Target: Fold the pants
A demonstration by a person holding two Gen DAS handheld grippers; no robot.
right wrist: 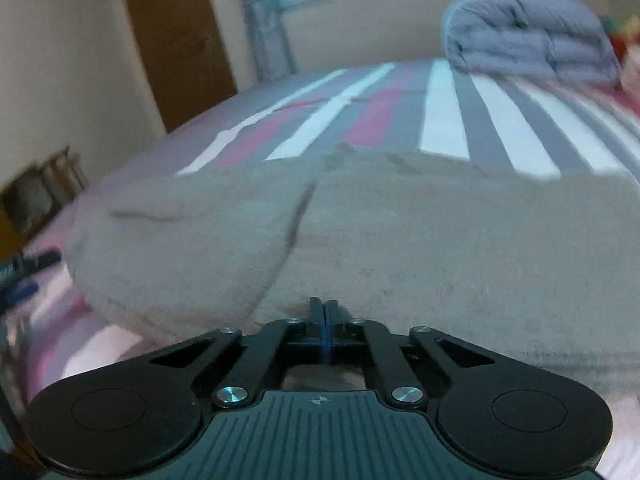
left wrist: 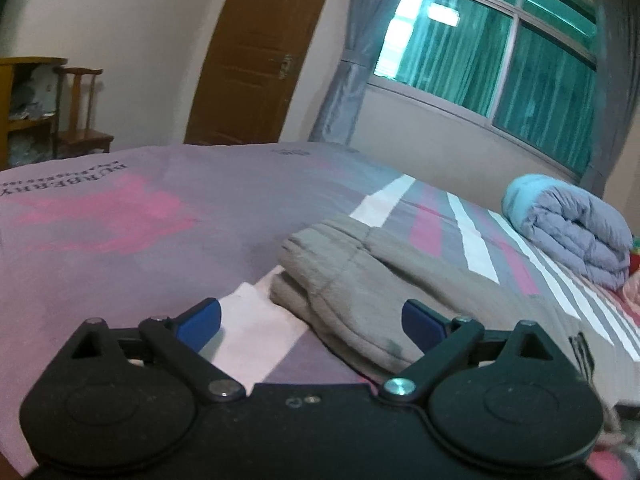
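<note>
The grey pants lie folded into a thick bundle on the bed, on its striped pink, grey and white cover, with one rounded folded end toward the left claw. That claw is released, its blue pads spread wide just short of the bundle and touching nothing. The right claw is clenched, its pads pressed flat together at the near edge of the cloth; whether any fabric is pinched between them cannot be told. Nothing in either view is a container holding things, apart from a wooden shelf unit by the wall, whose contents are too blurred to name. The left wrist view alone shows that shelf clearly, with a wooden chair beside it, the brown door with its handle, the grey curtain and the window. The right wrist view fills with the top of the pants and shows the left claw's blue tip at its left edge. A folded lilac quilt sits on the far part of the bed in both.
</note>
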